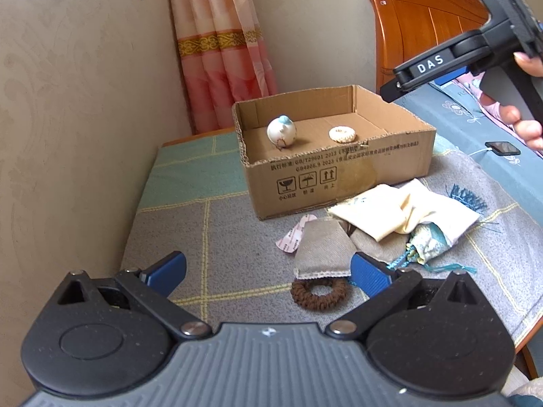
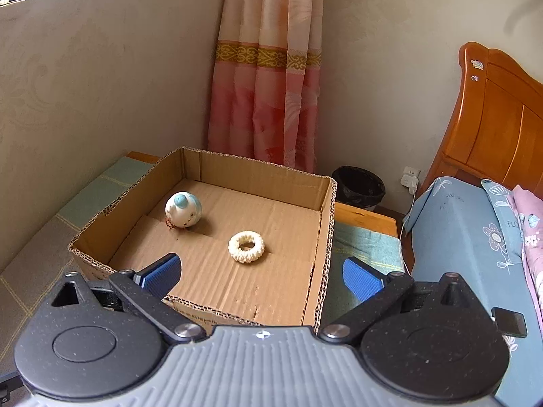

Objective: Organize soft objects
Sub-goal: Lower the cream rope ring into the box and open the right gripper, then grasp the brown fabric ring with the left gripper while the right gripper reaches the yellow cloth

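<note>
Right gripper (image 2: 259,269) hangs over the box (image 2: 325,237), fingers wide apart and empty. Inside the box sit a cream ring (image 2: 246,247) and a round toy (image 2: 183,210). Left gripper (image 1: 268,269) is spread too, above the grey pouch (image 1: 320,254) and brown ring (image 1: 319,293) lying on the surface (image 1: 220,237).

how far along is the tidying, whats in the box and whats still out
Done: the round white-and-blue toy and the cream scrunchie lie in the cardboard box. In hand: nothing; the right claw is open over the box, the left claw open above the pile. Left on the bedspread: the brown scrunchie, grey pouch, cream pouch and teal sachet.
</note>
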A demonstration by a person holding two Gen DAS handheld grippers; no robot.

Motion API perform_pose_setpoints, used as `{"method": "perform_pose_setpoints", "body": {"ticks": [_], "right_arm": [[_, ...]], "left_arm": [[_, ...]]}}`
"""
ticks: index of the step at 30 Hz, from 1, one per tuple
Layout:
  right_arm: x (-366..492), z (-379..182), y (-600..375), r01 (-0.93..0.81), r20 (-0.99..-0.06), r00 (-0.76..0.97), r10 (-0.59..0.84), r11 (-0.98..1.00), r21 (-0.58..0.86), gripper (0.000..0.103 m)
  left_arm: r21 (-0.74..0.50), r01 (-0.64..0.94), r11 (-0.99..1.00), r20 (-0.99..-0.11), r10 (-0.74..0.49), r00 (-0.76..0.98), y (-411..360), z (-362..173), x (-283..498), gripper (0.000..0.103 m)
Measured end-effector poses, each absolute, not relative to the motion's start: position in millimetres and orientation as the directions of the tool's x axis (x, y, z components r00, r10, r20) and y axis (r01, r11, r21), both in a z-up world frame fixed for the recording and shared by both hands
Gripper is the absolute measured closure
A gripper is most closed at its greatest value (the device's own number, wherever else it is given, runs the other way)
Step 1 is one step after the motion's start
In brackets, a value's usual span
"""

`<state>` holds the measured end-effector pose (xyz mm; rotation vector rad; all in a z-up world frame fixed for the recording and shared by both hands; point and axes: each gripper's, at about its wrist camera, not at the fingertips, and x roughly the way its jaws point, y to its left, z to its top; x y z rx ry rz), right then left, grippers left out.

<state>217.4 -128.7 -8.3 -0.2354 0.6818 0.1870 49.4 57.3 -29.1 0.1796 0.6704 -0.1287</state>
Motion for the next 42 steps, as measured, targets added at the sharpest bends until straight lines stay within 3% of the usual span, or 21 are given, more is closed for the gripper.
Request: {"method": "perform_pose_setpoints", "body": {"ticks": [16, 29, 42], "right_arm": [[142.4, -49.7, -144.2, -0.191, -0.681, 0.73, 0.058, 0.974, -0.123, 0.0], [117.1, -86.0, -167.5, -0.131, -0.736, 0.677, 0.021, 0.987, -0.093, 0.0], [108.9, -94.1, -167.7, -0.175, -0.735, 0.676, 0.056, 0.981, -0.087, 0.0]], "left_arm": [[0.14, 0.236, 0.962, -0.742, -0.055, 0.668, 50.4, -23.4, 48.0, 0.001], [0.017, 0.226, 0.974, -0.779, -0.129, 0.614, 47.3, -72.8, 72.9, 0.001], [-0.01, 0.153, 0.988, -0.772, -0.105, 0.627, 46.0, -90.8, 87.2, 0.001]]}}
